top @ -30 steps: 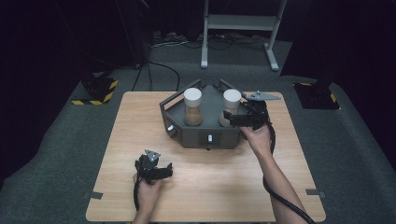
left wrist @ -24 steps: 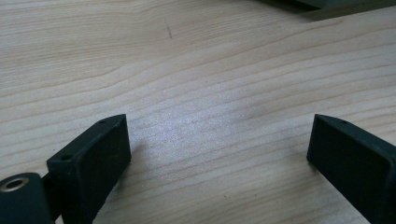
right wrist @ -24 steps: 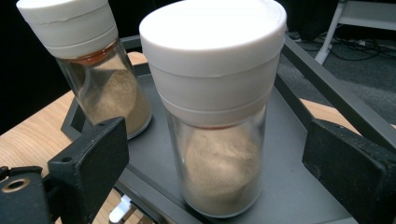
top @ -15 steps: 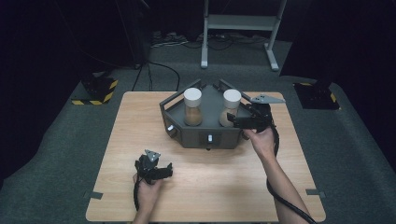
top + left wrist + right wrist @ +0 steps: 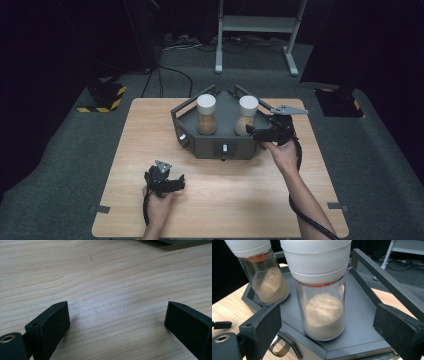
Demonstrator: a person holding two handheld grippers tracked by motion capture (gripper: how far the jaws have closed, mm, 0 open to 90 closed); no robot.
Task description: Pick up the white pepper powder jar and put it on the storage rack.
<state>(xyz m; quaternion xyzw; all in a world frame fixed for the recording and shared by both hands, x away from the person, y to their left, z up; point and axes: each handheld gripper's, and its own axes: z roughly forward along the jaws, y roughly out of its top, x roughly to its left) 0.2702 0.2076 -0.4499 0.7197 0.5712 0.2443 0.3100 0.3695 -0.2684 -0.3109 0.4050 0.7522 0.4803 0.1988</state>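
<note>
Left gripper at 7 o'clock on the table, jaws wide, nothing between them. Right gripper at 2 o'clock, jaws wide, lined up on the near jar standing in the tray. No grip yet; grasp and lift remain. Second jar untouched.

Lab/studio setup: black curtains, taped floor (hazard-striped blocks), metal stand, loose cables.

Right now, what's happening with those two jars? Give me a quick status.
Right gripper open, lined up on near jar, not touching. Left gripper open, idle over table. Second jar stands beside on grey tray; nothing blocking.
</note>
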